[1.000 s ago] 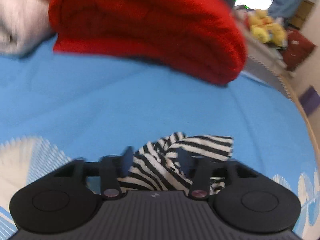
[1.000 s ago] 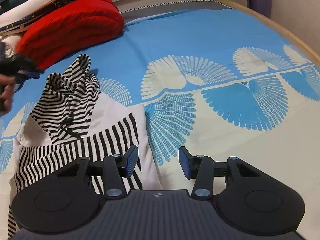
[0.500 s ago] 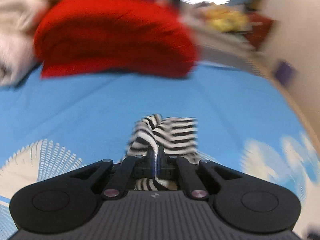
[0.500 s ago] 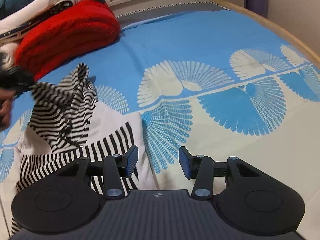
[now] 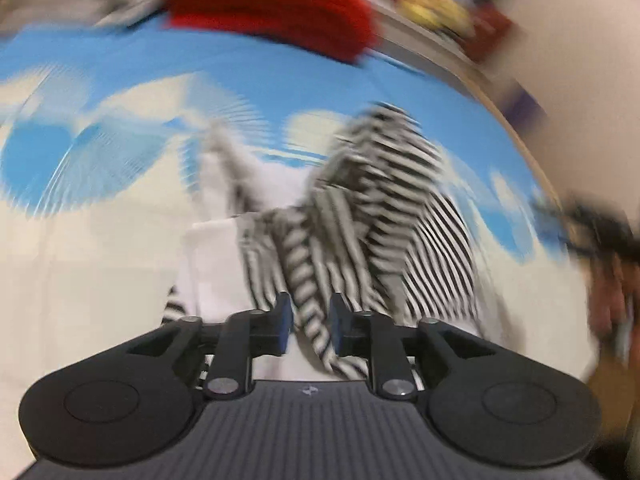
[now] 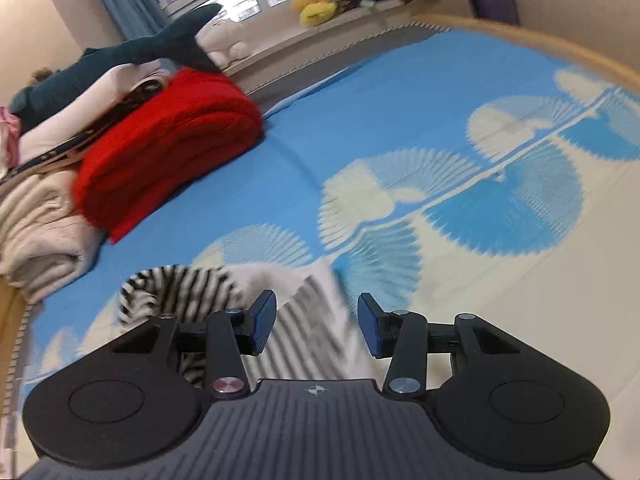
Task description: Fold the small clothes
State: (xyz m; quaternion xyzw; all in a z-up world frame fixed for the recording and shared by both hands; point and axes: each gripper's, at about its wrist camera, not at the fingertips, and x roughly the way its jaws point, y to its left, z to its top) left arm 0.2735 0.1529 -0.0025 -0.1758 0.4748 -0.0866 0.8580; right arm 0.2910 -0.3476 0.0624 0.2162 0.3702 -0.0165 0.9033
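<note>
1. We found the striped hoodie (image 5: 372,216) in the centre of the left wrist view, black-and-white bands over white panels, bunched and crumpled on the blue-and-cream bedspread (image 5: 248,64).
2. The left gripper (image 5: 308,322) had just been opening its jaws; a striped fold lay between them, and with the blur the pads seemed slack on it rather than pinching.
3. In the right wrist view the same garment (image 6: 208,292) sat at the lower left of centre, its stripes smeared by motion.
4. The right gripper (image 6: 316,326) held its jaws apart above the hoodie's white edge, clasping nothing.
5. A folded red blanket (image 6: 168,148) lay in the upper left, well apart from the hoodie.
</note>
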